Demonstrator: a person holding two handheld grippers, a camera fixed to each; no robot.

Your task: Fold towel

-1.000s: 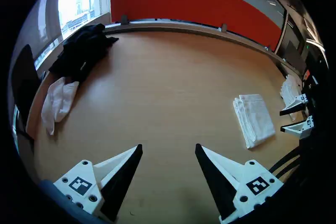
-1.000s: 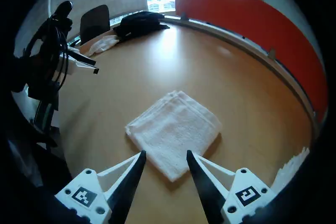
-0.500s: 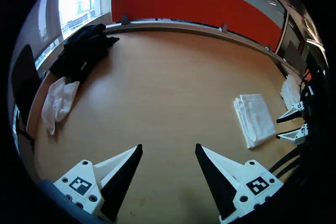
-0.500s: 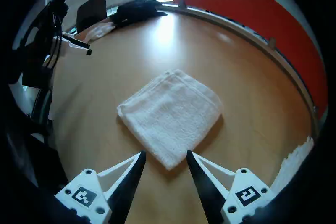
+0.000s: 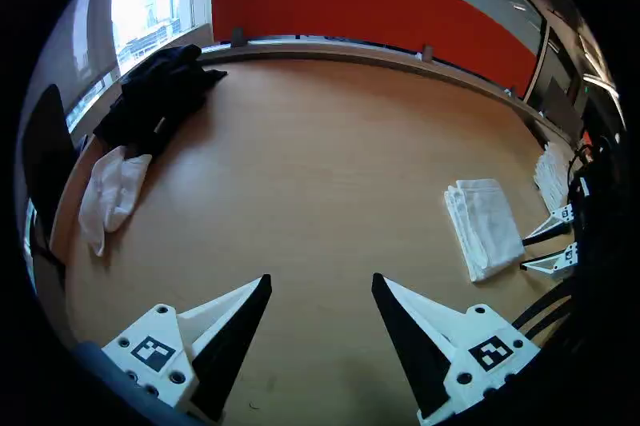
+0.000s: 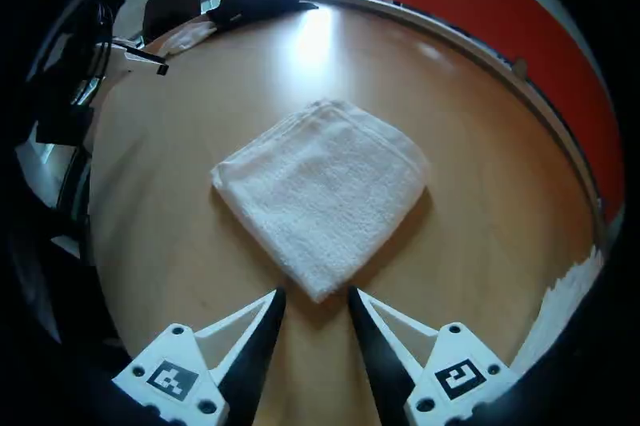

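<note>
Both jaws of the right gripper (image 6: 314, 298) stand apart around the near corner of the folded towel (image 6: 320, 182), probably lined up to pinch it. Well to its left, the left gripper (image 5: 320, 282), also apart, hovers over the table (image 5: 320, 146).

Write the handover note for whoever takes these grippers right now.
Left gripper: open, empty, over the table.
Right gripper: open, tips flanking the folded towel at its near corner; no grip yet.
Things: folded towel lies flat on the table; an unfolded white cloth and a dark garment lie near the far edge.
Done: this towel looks fully folded.
Left: probably move it aside, then fetch the unfolded white cloth.
</note>
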